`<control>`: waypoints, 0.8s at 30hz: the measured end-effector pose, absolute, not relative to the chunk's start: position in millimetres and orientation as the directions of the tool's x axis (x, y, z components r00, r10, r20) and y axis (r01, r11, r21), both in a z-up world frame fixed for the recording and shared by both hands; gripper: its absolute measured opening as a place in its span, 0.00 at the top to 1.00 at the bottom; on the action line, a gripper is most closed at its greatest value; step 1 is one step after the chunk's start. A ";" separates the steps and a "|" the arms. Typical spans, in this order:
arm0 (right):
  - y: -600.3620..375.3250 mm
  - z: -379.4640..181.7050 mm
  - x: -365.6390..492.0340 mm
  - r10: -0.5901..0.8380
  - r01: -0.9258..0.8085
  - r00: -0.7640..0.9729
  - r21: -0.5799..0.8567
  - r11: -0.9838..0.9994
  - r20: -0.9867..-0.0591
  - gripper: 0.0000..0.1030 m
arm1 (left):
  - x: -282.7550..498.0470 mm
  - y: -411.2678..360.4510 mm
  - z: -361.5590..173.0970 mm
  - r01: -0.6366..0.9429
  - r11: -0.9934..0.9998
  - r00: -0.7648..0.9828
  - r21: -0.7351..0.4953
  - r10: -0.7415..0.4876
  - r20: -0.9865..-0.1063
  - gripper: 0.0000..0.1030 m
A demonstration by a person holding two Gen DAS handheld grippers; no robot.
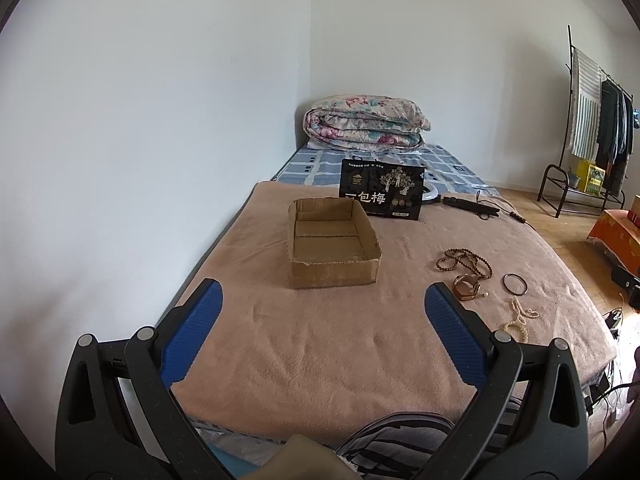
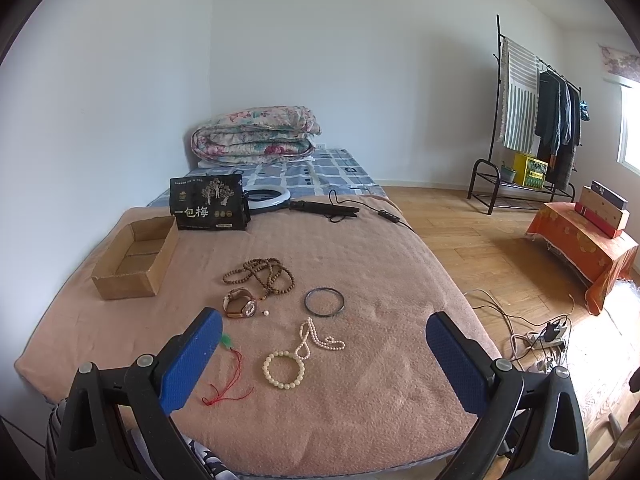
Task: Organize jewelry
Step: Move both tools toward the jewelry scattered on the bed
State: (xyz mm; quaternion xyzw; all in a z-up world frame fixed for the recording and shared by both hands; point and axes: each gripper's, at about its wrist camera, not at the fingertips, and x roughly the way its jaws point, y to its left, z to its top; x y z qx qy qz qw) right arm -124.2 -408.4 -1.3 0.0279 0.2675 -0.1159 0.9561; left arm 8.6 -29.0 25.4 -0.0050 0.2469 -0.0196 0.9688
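Note:
An empty open cardboard box [image 1: 333, 246] [image 2: 134, 258] sits on the tan blanket. To its right lie the jewelry: a brown wooden bead string [image 2: 262, 274] [image 1: 466, 262], a watch [image 2: 240, 303] [image 1: 466, 286], a dark bangle [image 2: 324, 301] [image 1: 515, 283], a pearl necklace [image 2: 318, 340], a cream bead bracelet [image 2: 284, 370], a small loose pearl [image 2: 266, 313] and a red cord with a green charm [image 2: 230, 376]. My left gripper [image 1: 324, 300] is open and empty, in front of the box. My right gripper [image 2: 324, 332] is open and empty over the near jewelry.
A black printed bag [image 2: 208, 202] stands behind the box, next to a ring light with cable [image 2: 280, 200]. A folded floral quilt [image 2: 256, 134] lies at the bed's far end. Right of the bed are wood floor, a clothes rack [image 2: 532, 120], an orange-covered stand [image 2: 584, 244] and cables [image 2: 536, 336].

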 end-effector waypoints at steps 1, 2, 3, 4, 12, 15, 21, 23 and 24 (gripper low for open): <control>-407.3 -0.8 -124.2 -0.207 0.236 0.831 -0.009 0.972 -0.517 0.00 | 10.7 -31.4 26.5 0.044 0.999 0.878 -0.021 -0.048 -0.476 0.00; -406.7 -0.3 -123.6 -0.207 0.236 0.832 -0.009 0.972 -0.515 0.00 | 12.2 -34.2 27.0 0.051 0.998 0.879 -0.021 -0.055 -0.474 0.00; -406.2 0.2 -123.0 -0.207 0.236 0.833 -0.010 0.972 -0.513 0.00 | 13.4 -37.1 27.9 0.060 0.998 0.881 -0.020 -0.062 -0.470 0.00; -405.9 0.9 -121.6 -0.208 0.237 0.833 -0.010 0.972 -0.513 0.00 | 16.0 -39.1 29.1 0.068 0.997 0.882 -0.020 -0.070 -0.467 0.00; -408.6 2.5 -116.8 -0.219 0.249 0.831 -0.011 0.969 -0.511 0.00 | 29.8 -61.0 29.5 0.132 0.991 0.880 -0.028 -0.130 -0.456 0.00; -410.5 2.6 -114.8 -0.221 0.251 0.831 -0.010 0.968 -0.510 0.00 | 32.1 -67.4 29.3 0.148 0.989 0.879 -0.026 -0.144 -0.455 0.00; -413.1 2.4 -111.0 -0.226 0.255 0.830 -0.014 0.967 -0.511 0.00 | 33.4 -73.8 30.7 0.152 0.988 0.879 -0.024 -0.146 -0.454 0.00; -414.4 2.1 -109.9 -0.223 0.255 0.829 -0.008 0.967 -0.513 0.00 | 33.6 -75.8 30.8 0.152 0.988 0.879 -0.022 -0.145 -0.455 0.00; -414.9 1.9 -109.8 -0.222 0.255 0.829 -0.006 0.967 -0.514 0.00 | 33.7 -76.6 30.7 0.152 0.988 0.879 -0.021 -0.145 -0.455 0.00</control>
